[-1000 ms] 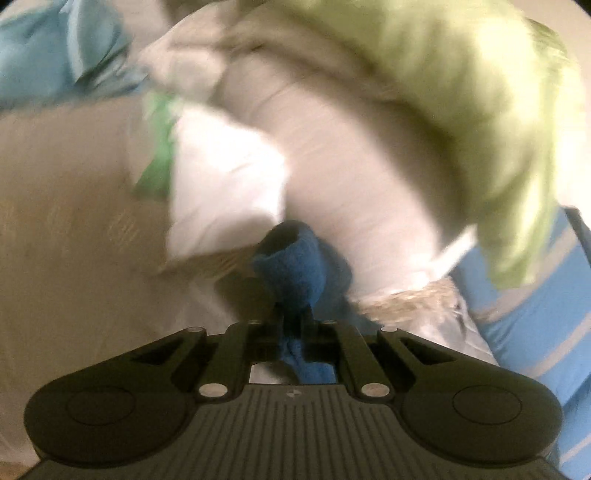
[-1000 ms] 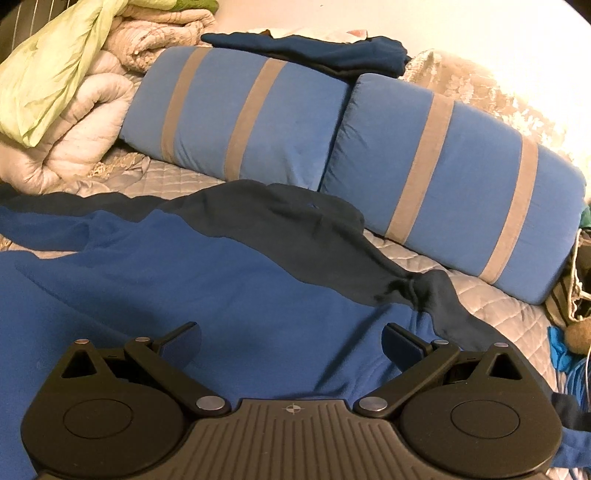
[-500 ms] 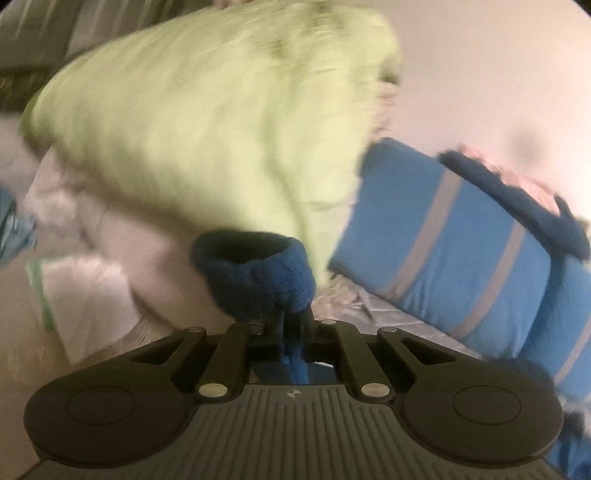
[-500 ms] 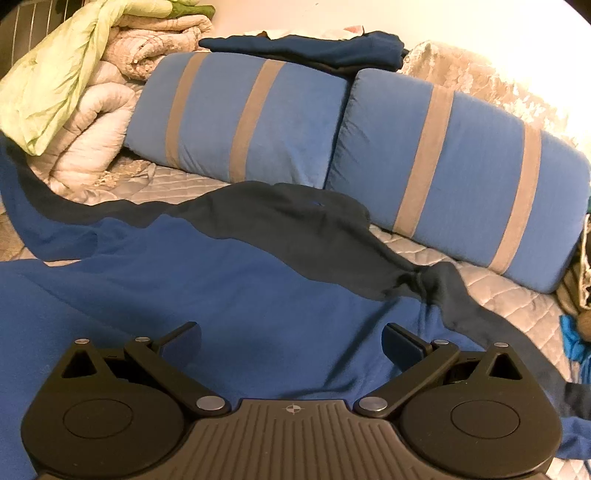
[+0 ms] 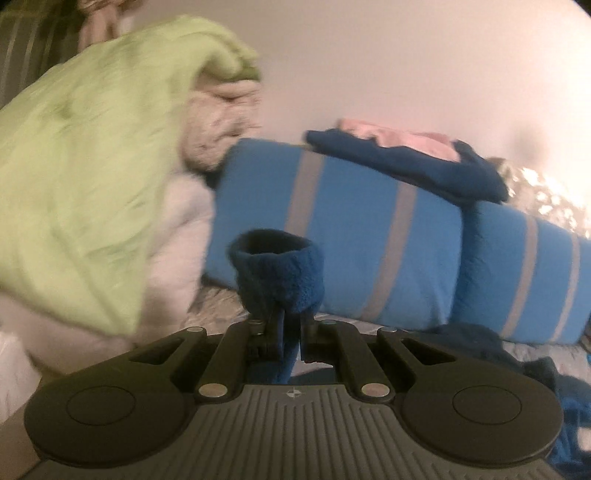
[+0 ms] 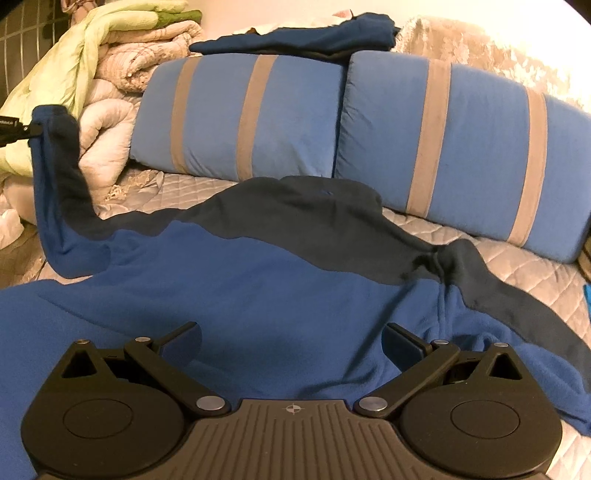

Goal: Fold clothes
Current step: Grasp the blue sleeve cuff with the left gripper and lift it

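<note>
A bed with a pale quilted bedspread point(image 6: 524, 269) fills the scene, set against a plain light wall. Two blue pillows with tan stripes point(image 6: 258, 114) stand along the far edge, a folded dark blue garment point(image 6: 314, 35) lies on top of them, and a heap of cream and light green comforters point(image 6: 110, 66) is piled at the left end. Spread across the bedspread is a blue fleece sweatshirt point(image 6: 258, 302), bright blue in the body with a darker navy band across the shoulders and sleeves. The left gripper point(image 5: 290, 338) has its jaws pressed together on the cuff point(image 5: 279, 269) of one sleeve, and in the right wrist view that sleeve hangs from the cuff in a slack curve, raised above the left end of the bed. The right gripper point(image 6: 291, 341) hovers low over the sweatshirt's body with its jaws spread wide and nothing between them. The fleece looks thick, soft and light; it sags and bunches freely, so it will likely drape rather than hold a shape, and its nap should grip the pads well. The ribbed cuff looks like a firm spot to pinch. Good places for the free gripper would seem to be the shoulder seam or the hem, where the cloth is doubled and less prone to stretching.
</note>
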The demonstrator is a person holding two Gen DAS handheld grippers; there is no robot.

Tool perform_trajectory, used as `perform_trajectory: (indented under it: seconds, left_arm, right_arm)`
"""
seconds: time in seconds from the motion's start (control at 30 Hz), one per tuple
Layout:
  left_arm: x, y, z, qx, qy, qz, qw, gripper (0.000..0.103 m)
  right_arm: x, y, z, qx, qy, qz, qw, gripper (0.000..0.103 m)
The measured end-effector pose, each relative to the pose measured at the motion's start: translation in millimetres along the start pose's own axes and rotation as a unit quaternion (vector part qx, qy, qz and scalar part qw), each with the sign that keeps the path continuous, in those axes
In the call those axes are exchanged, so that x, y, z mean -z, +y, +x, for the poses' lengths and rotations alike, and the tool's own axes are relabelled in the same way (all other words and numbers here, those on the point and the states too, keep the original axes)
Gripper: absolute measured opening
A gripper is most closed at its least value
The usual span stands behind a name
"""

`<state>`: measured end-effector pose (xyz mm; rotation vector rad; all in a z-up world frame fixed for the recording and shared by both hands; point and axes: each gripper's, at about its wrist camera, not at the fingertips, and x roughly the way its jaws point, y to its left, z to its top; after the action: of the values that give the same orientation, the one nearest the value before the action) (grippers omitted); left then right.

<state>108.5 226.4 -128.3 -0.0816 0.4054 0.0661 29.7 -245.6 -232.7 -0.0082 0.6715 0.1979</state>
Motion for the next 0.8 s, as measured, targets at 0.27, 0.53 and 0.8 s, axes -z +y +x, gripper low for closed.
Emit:
perform_trajectory:
  seconds: [0.27,0.53,0.8]
  left_arm:
    - [-11,-58,25,0.044,0.000,0.036,0.9984,0.007]
    - [-15,-117,43,0.108,0.011,0.071,0.9916,0.007]
    - [-9,-186,51,0.170,0.007,0.124,0.9775,0.007]
  right_arm:
    - [1,4,0,0.013,-0.001,-0.005,1.000,0.103]
    - [1,2,4,0.005,0.007,-0.004,1.000,0.103]
    - [1,-1,4,0.002,0.006,0.004,1.000,0.103]
